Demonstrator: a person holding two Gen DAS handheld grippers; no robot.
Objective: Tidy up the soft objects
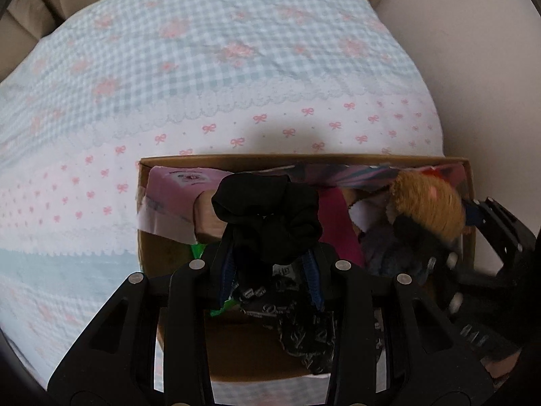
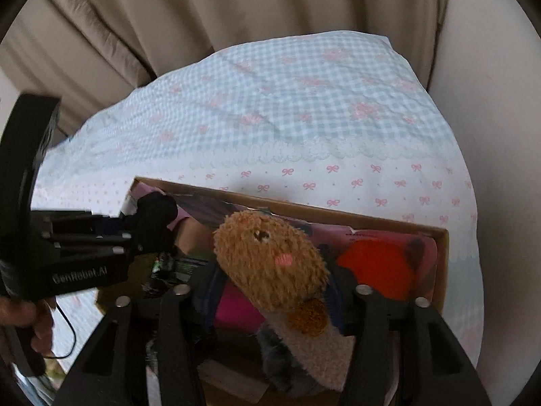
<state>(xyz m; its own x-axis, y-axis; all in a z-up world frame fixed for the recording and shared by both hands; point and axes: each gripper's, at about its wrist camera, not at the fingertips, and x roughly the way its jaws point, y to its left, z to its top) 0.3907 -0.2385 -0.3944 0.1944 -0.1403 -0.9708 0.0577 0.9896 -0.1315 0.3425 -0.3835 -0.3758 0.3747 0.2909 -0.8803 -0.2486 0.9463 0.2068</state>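
Note:
My left gripper (image 1: 270, 237) is shut on a black fabric scrunchie (image 1: 267, 213) and holds it over the left half of a cardboard box (image 1: 236, 159). The scrunchie also shows in the right wrist view (image 2: 154, 223), with the left gripper (image 2: 135, 233) at the left. My right gripper (image 2: 270, 280) is shut on a brown plush bear (image 2: 270, 264) with a pink cheek and fuzzy pink body, held over the box (image 2: 372, 220). The bear also shows in the left wrist view (image 1: 429, 199). The box holds a red soft item (image 2: 378, 267), a magenta cloth (image 1: 334, 226) and a black patterned cloth (image 1: 304, 335).
The box sits on a bed with a blue gingham and pink bow cover (image 1: 203, 67). Beige curtains (image 2: 169, 17) hang behind the bed. A pale wall (image 2: 500, 135) is at the right. A hand (image 2: 20, 311) holds the left gripper's handle.

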